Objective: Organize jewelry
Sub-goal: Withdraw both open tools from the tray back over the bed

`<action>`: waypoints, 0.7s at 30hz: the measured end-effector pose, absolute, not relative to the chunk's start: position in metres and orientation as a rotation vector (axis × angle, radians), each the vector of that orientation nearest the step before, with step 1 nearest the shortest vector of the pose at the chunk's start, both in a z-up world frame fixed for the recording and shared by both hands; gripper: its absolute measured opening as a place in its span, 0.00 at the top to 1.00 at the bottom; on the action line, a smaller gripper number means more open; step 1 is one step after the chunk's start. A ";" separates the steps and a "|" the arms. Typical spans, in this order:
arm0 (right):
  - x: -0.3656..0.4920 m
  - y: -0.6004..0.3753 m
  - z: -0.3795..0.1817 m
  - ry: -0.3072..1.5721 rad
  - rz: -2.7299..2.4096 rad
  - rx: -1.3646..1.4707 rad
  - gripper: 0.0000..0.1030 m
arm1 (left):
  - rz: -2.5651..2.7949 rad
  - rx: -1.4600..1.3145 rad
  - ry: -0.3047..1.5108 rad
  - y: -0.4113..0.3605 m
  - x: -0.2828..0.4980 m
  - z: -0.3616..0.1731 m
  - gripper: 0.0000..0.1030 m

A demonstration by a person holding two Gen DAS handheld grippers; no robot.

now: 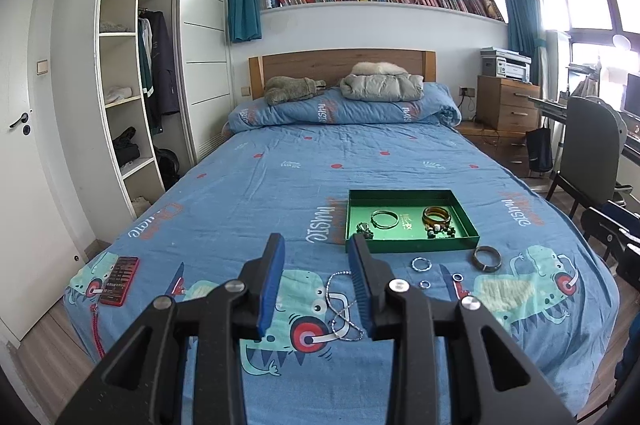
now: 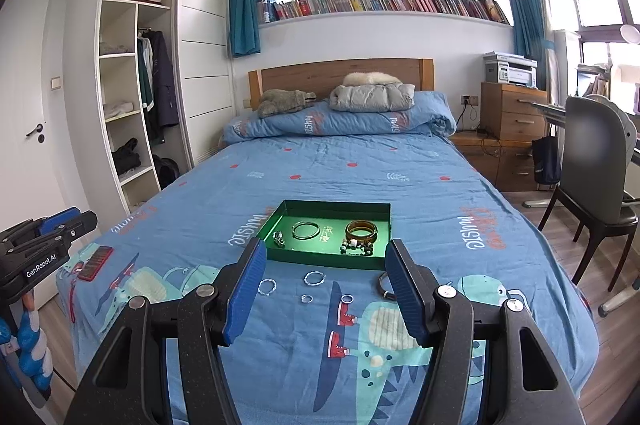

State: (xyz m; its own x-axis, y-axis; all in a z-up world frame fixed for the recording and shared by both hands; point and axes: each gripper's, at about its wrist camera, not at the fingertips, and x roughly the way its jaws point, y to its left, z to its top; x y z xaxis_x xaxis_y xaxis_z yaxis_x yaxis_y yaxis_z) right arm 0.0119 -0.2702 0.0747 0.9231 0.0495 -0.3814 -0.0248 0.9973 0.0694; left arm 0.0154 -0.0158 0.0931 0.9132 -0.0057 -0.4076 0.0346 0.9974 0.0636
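Note:
A green tray (image 1: pixel 412 246) (image 2: pixel 320 259) lies on the bed and holds a thin bangle (image 1: pixel 385 218) (image 2: pixel 306 229), an amber bangle (image 1: pixel 438 215) (image 2: pixel 361 230), a brooch (image 1: pixel 365 230) and a bead bracelet (image 1: pixel 440 231). In front of it on the sheet lie a silver chain (image 1: pixel 340 309), a twisted ring (image 1: pixel 421 264) (image 2: pixel 314 278), small rings (image 1: pixel 425 284) (image 2: pixel 307 298), another twisted ring (image 2: pixel 267 285) and a dark bangle (image 1: pixel 487 258) (image 2: pixel 385 285). My left gripper (image 1: pixel 316 245) is open above the chain. My right gripper (image 2: pixel 326 251) is open above the rings.
A red phone (image 1: pixel 120 280) (image 2: pixel 95 263) lies on the bed's left side. A folded quilt (image 1: pixel 344 109) lies at the headboard. A chair (image 2: pixel 596 185) and desk stand to the right, a wardrobe (image 1: pixel 132 85) to the left.

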 end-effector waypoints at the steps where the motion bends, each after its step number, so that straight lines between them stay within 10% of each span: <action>1: 0.012 -0.270 0.074 0.393 0.037 0.063 0.41 | -0.017 0.072 0.419 -0.016 0.015 0.093 0.70; 21: 0.029 -0.270 0.060 0.435 -0.018 0.044 0.41 | -0.028 0.113 0.465 -0.024 0.028 0.084 0.69</action>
